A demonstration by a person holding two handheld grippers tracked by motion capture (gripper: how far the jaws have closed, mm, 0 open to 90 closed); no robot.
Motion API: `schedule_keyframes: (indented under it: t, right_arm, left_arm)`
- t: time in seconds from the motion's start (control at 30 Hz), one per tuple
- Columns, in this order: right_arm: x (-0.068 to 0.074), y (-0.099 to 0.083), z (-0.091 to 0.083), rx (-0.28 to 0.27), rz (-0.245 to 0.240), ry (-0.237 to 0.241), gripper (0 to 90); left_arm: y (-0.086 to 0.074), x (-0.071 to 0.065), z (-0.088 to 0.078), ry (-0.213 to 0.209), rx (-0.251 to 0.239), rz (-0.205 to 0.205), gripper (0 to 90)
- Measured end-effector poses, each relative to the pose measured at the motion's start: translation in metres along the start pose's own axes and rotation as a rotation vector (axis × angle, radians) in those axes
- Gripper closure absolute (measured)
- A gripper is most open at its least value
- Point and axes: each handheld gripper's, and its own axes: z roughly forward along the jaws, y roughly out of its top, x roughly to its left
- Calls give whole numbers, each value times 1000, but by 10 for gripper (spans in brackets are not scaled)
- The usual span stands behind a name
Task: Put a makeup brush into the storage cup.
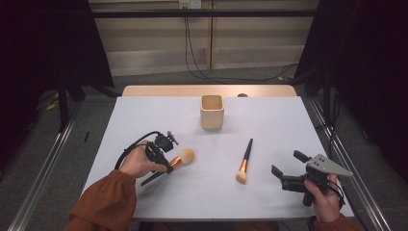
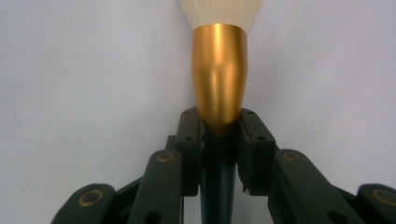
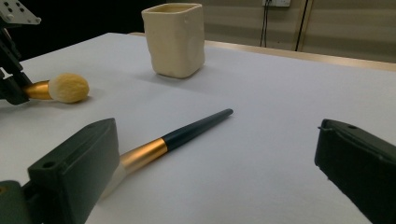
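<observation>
a: what's the left hand-held gripper [image 1: 166,155] got?
b: its jaws are clamped on the round brush [image 2: 219,79], just behind the gold ferrule.
a: and the right hand-held gripper [image 1: 287,169]?
b: jaws wide apart, nothing between them; the slim brush [image 1: 245,161] lies near, on the pale desk [image 1: 269,120].
a: beyond?
b: a cream cup [image 1: 212,111], dark curtains.

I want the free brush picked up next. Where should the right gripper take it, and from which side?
Probably the dark handle, just above the gold ferrule, coming down from above with the fingers across it. The brush lies flat with bare table either side, and the right gripper waits open nearby.
</observation>
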Motion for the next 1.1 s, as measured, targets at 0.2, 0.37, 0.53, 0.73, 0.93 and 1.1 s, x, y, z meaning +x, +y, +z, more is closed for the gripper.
schedule_keyframes:
  t: [0.2,0.37,0.53,0.73,0.93,1.1]
  right_arm:
    - [0,0,0,1,1,0,0]
    - [0,0,0,-1,1,-1,0]
    - [0,0,0,-1,3,-2,0]
    - [0,0,0,-1,2,-2,0]
    - [0,0,0,-1,3,-2,0]
    - [0,0,0,-1,3,-2,0]
  left_arm:
    - [-3,4,-5,-13,-42,-14,729]
    - [-7,5,-9,-24,-106,-52,729]
    - [-12,6,-14,-26,-169,-73,729]
    - [-17,8,-20,-36,-237,-74,729]
    - [-23,9,-18,-38,-316,-68,729]
    - [-27,8,-19,-31,-379,-63,729]
